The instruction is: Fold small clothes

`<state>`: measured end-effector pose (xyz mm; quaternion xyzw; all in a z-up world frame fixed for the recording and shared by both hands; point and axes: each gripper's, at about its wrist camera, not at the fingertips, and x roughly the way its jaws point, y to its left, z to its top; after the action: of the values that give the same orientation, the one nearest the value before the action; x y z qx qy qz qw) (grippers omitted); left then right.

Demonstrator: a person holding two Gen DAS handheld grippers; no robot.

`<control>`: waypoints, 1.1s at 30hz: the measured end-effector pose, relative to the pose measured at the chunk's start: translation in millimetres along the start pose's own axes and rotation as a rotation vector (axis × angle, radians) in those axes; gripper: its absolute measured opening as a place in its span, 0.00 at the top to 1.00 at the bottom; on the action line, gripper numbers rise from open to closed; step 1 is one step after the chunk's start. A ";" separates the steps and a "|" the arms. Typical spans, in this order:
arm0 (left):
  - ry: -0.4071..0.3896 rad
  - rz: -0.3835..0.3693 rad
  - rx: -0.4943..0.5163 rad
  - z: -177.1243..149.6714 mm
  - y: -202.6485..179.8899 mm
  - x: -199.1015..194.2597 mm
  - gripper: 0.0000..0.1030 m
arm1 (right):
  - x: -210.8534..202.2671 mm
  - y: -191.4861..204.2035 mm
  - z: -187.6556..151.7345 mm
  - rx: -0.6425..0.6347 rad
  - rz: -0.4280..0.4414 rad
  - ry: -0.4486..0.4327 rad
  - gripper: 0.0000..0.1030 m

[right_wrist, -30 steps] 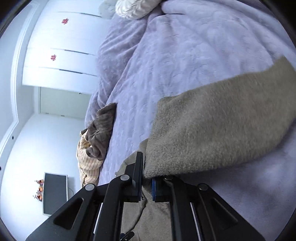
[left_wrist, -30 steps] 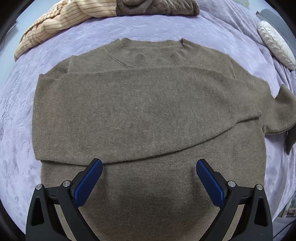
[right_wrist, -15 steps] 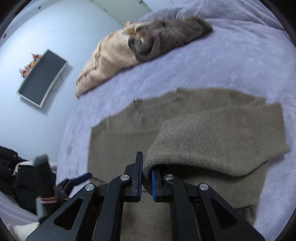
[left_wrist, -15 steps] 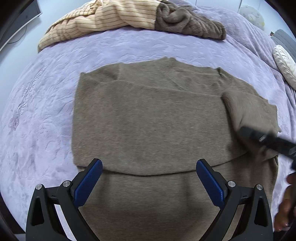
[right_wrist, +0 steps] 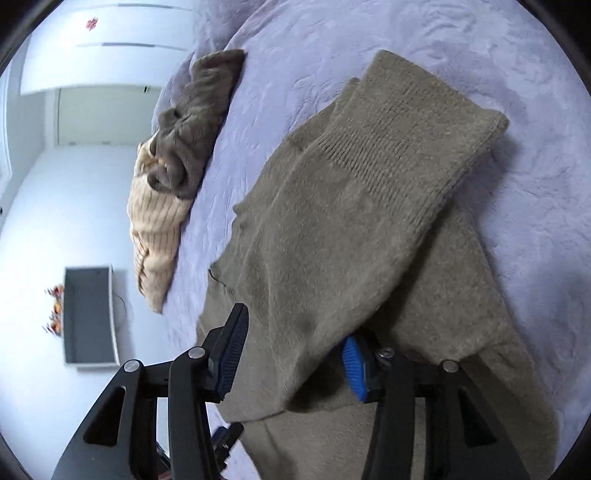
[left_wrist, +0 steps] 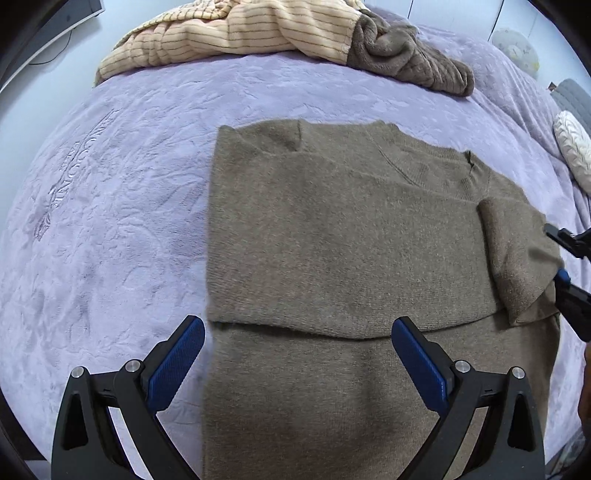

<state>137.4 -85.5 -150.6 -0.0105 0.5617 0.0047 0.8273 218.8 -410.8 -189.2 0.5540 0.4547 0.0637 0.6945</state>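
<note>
An olive-brown knitted sweater (left_wrist: 332, 240) lies flat on the lavender bedspread (left_wrist: 110, 221), one sleeve folded across its chest. My left gripper (left_wrist: 299, 363) hovers open over the sweater's lower body with nothing between its pads. At the sweater's right side the other sleeve (left_wrist: 517, 258) is doubled back onto the body. In the right wrist view that sleeve (right_wrist: 369, 184) runs away from my right gripper (right_wrist: 291, 354). Its jaws are opening, the fold of the sleeve lies loose between them, and the pads no longer press on it. The right gripper's fingertips (left_wrist: 565, 240) show at the left wrist view's right edge.
A heap of cream striped blanket (left_wrist: 240, 33) and brown fleece (left_wrist: 406, 62) lies along the bed's far side. A white knitted pillow (left_wrist: 572, 151) sits at the far right. Off the bed are a dark screen (right_wrist: 88, 314) on the wall and white wardrobe doors.
The right gripper carried the sleeve over the sweater's body, and its jaws, shut on the sleeve before, have parted. The left gripper drifted left, so the sweater sits further right in its view.
</note>
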 end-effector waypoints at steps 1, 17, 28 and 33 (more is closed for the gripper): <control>-0.004 -0.009 -0.005 0.6 5.1 -2.2 0.01 | 3.0 1.8 4.6 0.009 0.019 -0.004 0.71; 0.093 -0.383 -0.124 20.2 54.0 11.7 0.01 | 130.4 123.1 -163.1 -1.163 -0.486 0.308 0.86; 0.011 -0.327 -0.053 37.2 15.5 -0.4 0.01 | 69.8 84.6 -84.5 -0.610 -0.228 0.245 0.36; -0.026 -0.340 -0.090 40.5 35.1 -14.0 0.01 | 84.6 69.6 -47.3 -0.361 -0.102 0.222 0.92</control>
<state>169.2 -49.4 -123.1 -0.1423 0.5404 -0.1100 0.8220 263.4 -300.8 -177.7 0.3865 0.5371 0.1692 0.7304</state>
